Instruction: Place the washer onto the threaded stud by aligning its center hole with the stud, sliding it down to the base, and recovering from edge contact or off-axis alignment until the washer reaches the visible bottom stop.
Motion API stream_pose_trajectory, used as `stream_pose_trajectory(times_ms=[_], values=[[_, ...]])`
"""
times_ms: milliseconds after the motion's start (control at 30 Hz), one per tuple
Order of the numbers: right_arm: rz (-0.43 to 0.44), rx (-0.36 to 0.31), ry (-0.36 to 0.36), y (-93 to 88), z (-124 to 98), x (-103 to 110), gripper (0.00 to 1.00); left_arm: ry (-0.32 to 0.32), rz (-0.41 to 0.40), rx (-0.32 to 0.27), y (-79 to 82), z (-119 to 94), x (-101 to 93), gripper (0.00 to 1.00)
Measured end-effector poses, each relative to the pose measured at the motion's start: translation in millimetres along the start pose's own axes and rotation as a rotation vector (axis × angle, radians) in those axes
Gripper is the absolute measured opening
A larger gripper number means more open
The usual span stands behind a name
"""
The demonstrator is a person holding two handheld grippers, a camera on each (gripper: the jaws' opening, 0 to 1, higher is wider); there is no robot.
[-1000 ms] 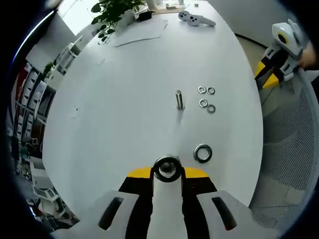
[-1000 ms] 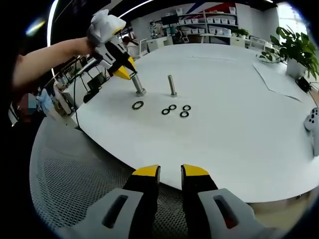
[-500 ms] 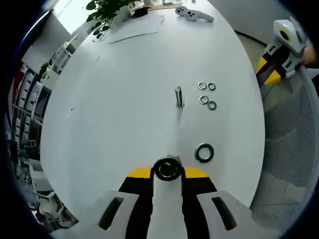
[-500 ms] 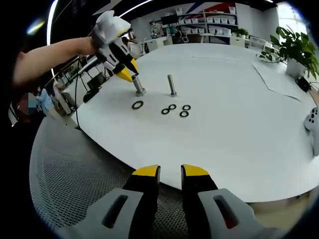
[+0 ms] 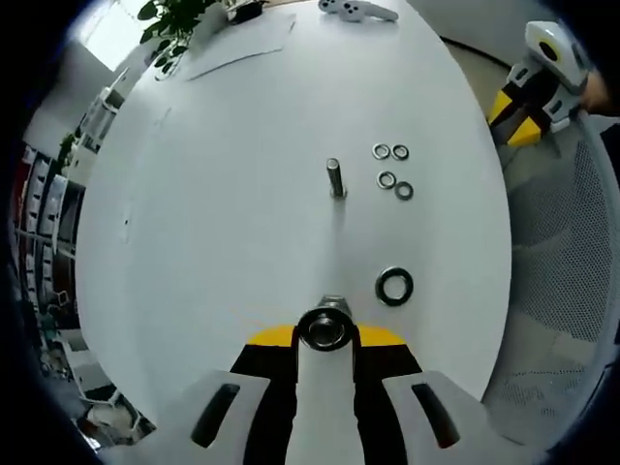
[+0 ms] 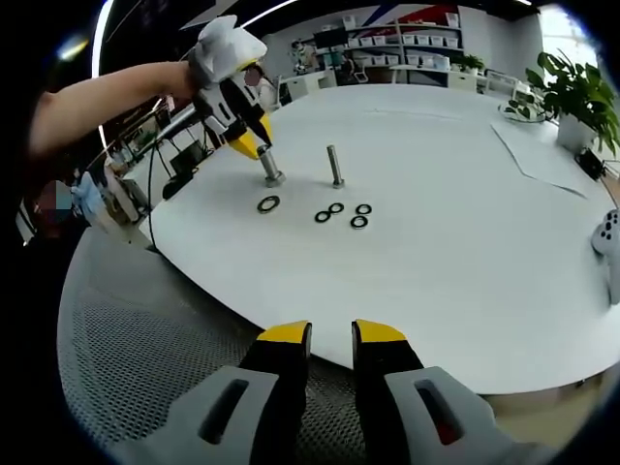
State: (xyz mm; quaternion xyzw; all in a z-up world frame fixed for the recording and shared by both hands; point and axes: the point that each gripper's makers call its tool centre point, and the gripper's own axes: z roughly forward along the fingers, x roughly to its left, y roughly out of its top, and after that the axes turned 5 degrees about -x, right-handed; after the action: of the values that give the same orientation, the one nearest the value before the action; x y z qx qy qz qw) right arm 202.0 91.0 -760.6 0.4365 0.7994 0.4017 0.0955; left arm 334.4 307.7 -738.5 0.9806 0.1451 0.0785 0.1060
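We see a large, round white worktop point(image 5: 223, 194) from two moving cameras, one on each hand-held gripper.

In the left gripper view, the left gripper point(image 5: 325, 334) rises from the bottom with its yellow-tipped jaws clenched around a threaded stud point(image 5: 325, 327), which we look at end-on, its round metal top facing the camera. In the right gripper view this same gripper point(image 6: 242, 145) comes in from the upper left, held by a person's arm point(image 6: 107, 102), and the stud point(image 6: 269, 170) stands upright on the worktop point(image 6: 465, 242) with its base touching the surface.

A large dark washer point(image 5: 394, 286) lies flat on the worktop just beside the held stud, apart from it; in the right gripper view the washer point(image 6: 268, 204) sits just in front of the stud's base. It is not on either stud.

A second stud point(image 5: 334, 179) stands upright farther along the worktop, free of either gripper; it also shows in the right gripper view point(image 6: 335, 166). Near it lie four small washers point(image 5: 390, 167) in a loose cluster, seen again in the right gripper view point(image 6: 343, 213).

The right gripper point(image 6: 330, 336) hangs off the worktop's near edge, above a grey mesh chair point(image 6: 145, 358). Its jaws stand a little apart and hold nothing. In the left gripper view it point(image 5: 518, 107) appears at the upper right, beyond the worktop's rim.

At the worktop's far side are a leafy plant point(image 6: 572, 92), a sheet of paper point(image 6: 542, 155) and a white game controller point(image 5: 358, 10).
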Motion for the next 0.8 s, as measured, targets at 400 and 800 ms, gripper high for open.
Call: stream_pose_trajectory(times_ms=[400,800], values=[[0.001,-0.001,0.0,-0.1,0.1,-0.1,0.19,-0.046,0.016,0.065,-5.2,19.3,-1.0,0.18],[0.0,0.001,0.001,-0.6,0.3,0.1,0.19,-0.052,0.01,0.08,-7.2,34.1,-5.6,0.18]])
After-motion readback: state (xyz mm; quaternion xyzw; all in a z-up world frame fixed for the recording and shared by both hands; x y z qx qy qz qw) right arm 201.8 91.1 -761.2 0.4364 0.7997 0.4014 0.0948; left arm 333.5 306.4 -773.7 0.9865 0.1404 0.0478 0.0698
